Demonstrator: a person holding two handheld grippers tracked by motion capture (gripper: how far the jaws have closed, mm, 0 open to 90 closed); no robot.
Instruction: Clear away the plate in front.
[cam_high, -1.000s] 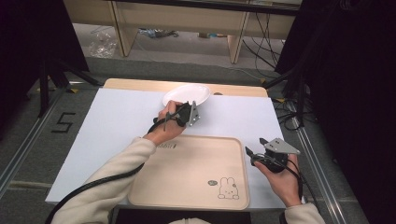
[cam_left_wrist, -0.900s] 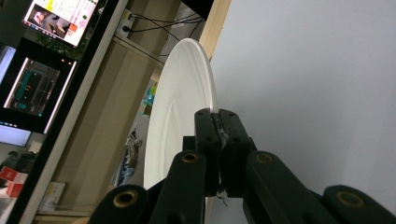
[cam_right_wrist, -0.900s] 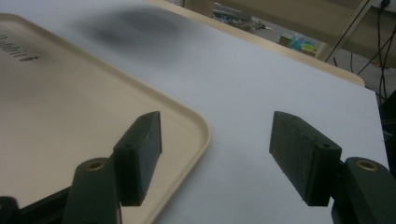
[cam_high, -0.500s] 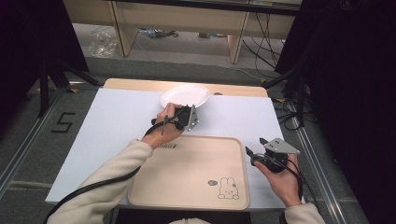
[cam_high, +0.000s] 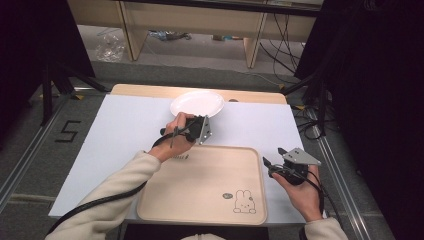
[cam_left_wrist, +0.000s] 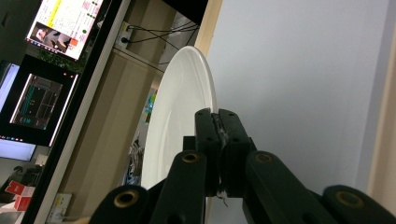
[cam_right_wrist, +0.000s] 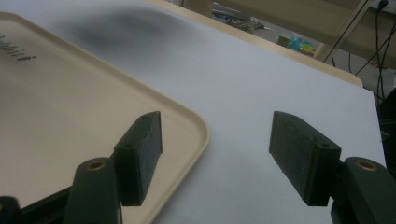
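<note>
Gripping the near rim of a white plate (cam_high: 197, 103), the left gripper (cam_high: 205, 129) has its two black jaws pressed together on the thin edge. In the left gripper view, the plate (cam_left_wrist: 180, 116) rises directly beyond the closed jaws, its rim pinched between the pads, with the pale blue table cover (cam_left_wrist: 299, 84) to one side of the tool. Seen from the high view, the plate sits just ahead of this gripper, near the far edge of the table cover (cam_high: 125, 130), and a beige tray (cam_high: 200, 185) lies just behind the tool, on the person's side.

The right gripper (cam_high: 272, 159) rests beside the tray's right edge, well away from the plate. In the right gripper view its jaws stand wide apart with nothing between them; the rounded corner of the tray (cam_right_wrist: 70, 107) lies under its left jaw and bare table cover under the other.

Judging by its look, the plate is rigid, smooth and fairly light, probably slippery at the glazed rim and liable to chip or break if dropped. A one-sided pinch on the rim will let it droop or swing, so the hold should be firm and deep on the rim, and the plate kept low and moved slowly.
</note>
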